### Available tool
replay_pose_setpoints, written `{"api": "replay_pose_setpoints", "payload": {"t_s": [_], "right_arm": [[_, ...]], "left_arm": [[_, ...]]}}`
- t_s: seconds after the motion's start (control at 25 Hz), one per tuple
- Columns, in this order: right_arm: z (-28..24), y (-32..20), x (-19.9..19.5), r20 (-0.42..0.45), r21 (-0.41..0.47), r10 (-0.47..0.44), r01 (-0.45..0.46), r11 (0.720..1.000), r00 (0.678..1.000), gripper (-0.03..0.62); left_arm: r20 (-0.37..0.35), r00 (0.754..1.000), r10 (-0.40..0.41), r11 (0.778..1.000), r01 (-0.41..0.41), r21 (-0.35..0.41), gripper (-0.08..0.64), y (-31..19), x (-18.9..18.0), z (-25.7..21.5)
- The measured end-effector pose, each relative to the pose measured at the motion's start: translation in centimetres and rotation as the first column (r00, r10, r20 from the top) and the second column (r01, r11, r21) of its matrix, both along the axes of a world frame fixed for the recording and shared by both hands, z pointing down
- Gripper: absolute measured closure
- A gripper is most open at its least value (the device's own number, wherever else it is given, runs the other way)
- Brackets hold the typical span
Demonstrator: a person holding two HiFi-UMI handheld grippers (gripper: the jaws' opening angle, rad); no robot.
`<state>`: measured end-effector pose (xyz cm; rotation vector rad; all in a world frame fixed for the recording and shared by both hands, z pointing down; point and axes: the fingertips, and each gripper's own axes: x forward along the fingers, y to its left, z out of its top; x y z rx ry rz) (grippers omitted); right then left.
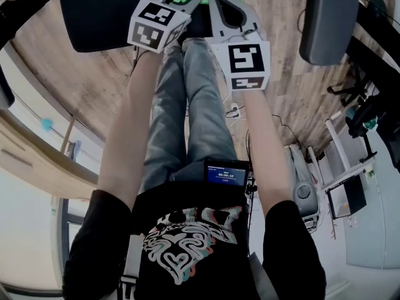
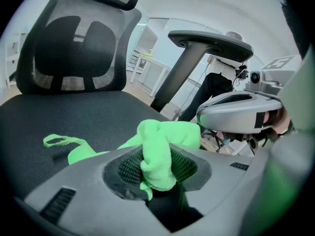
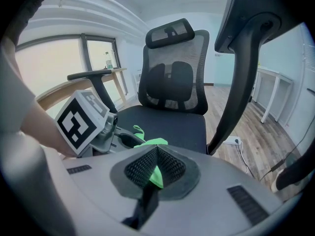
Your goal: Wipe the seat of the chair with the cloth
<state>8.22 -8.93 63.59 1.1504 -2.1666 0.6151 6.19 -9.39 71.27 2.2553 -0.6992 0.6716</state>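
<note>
Backrest mesh (image 2: pixel 74 48) shows only close-up; left tool (image 2: pixel 158 173) and right tool (image 3: pixel 154 170) pinch cloth (image 2: pixel 170 132).

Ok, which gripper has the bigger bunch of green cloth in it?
The left gripper: a thick wad of the cloth bulges between its jaws, while the right gripper pinches only a thin corner.

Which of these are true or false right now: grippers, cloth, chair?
1. The left gripper is shut on the green cloth. True.
2. The right gripper is open and empty. False: it is shut on an edge of the same cloth.
3. The cloth lies on the floor. False: it is held over the front of the seat, with a loose loop resting on it.
4. The chair has a headrest above its mesh back. True.
5. The seat is white. False: it is black.
</note>
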Motion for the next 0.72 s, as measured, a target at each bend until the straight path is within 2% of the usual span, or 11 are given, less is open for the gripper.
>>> {"api": "replay_pose_setpoints", "payload": {"t_s": [0.28,0.6,0.72], "right_arm": [[0.5,0.1,-1.1,-0.005,-0.005,-0.046,0.046,0.999,0.999,0.592],[0.4,0.1,-3.7,-0.001,-0.005,-0.107,0.107,0.994,0.994,0.592],[0.4,0.0,-4.0,-0.002,-0.004,-0.121,0.121,0.993,0.993,0.592]], "left_arm": [[0.078,0.997,0.014,1.000,-0.014,0.003,0.425,0.6,-3.7,1.2],[0.153,0.988,-0.030,1.000,0.029,0.010,0.425,0.9,-8.1,1.7],[0.178,0.984,-0.026,1.000,0.022,0.022,0.425,1.1,-9.2,1.8]]}}
